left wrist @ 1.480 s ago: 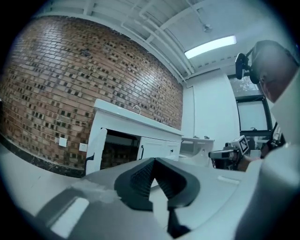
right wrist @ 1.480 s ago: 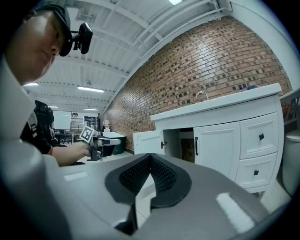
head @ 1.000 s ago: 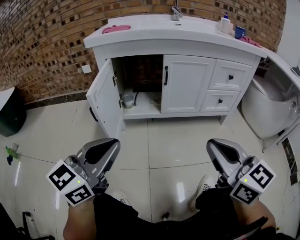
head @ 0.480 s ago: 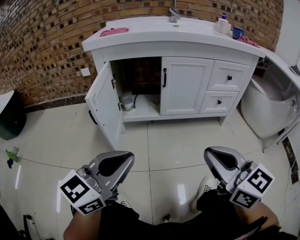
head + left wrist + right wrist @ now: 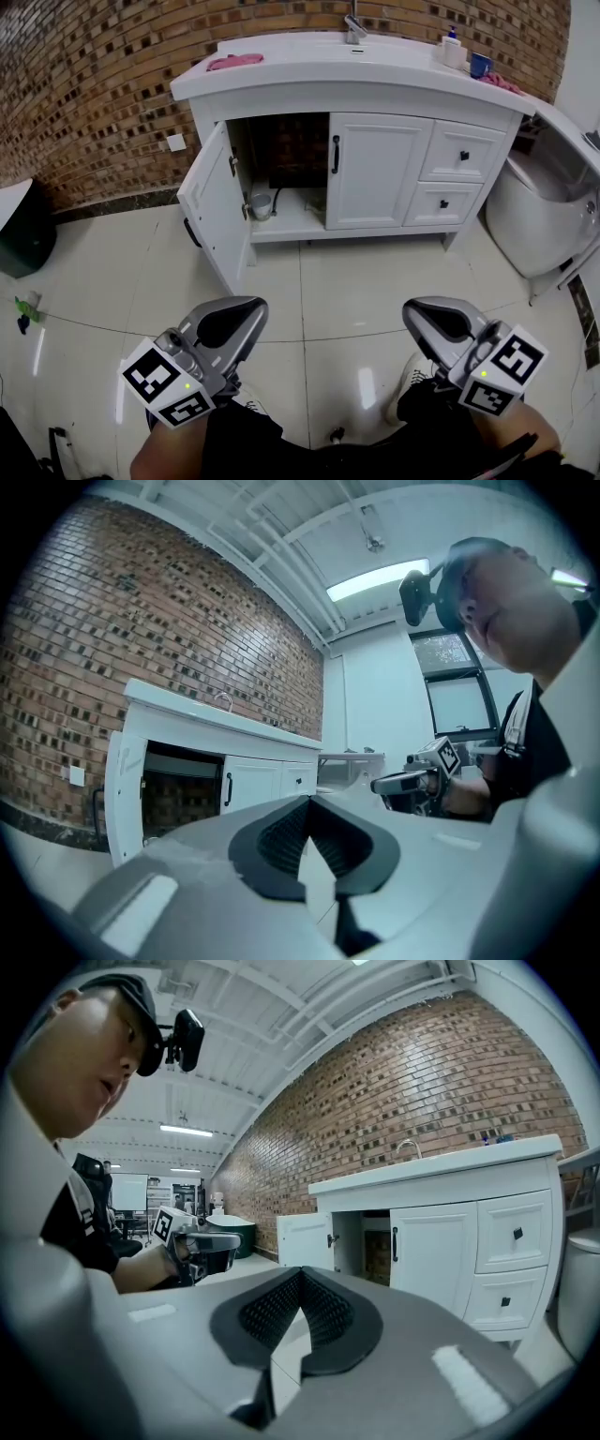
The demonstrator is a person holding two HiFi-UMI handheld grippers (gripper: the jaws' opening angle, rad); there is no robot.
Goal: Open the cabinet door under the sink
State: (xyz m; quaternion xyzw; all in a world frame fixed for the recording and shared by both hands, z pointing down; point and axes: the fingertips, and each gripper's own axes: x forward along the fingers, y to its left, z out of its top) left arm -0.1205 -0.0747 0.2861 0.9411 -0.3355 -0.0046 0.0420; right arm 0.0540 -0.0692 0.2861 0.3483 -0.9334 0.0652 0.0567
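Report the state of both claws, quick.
Left claw: shut, holding nothing.
Right claw: shut, holding nothing.

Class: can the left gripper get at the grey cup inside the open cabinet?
Probably, after stepping closer: the white cabinet door stands open, and only tiled floor separates left gripper from grey cup.

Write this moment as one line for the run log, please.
left cabinet door: open | right cabinet door: closed | left hand-held gripper: shut, empty | right hand-held gripper: shut, empty | contact: none
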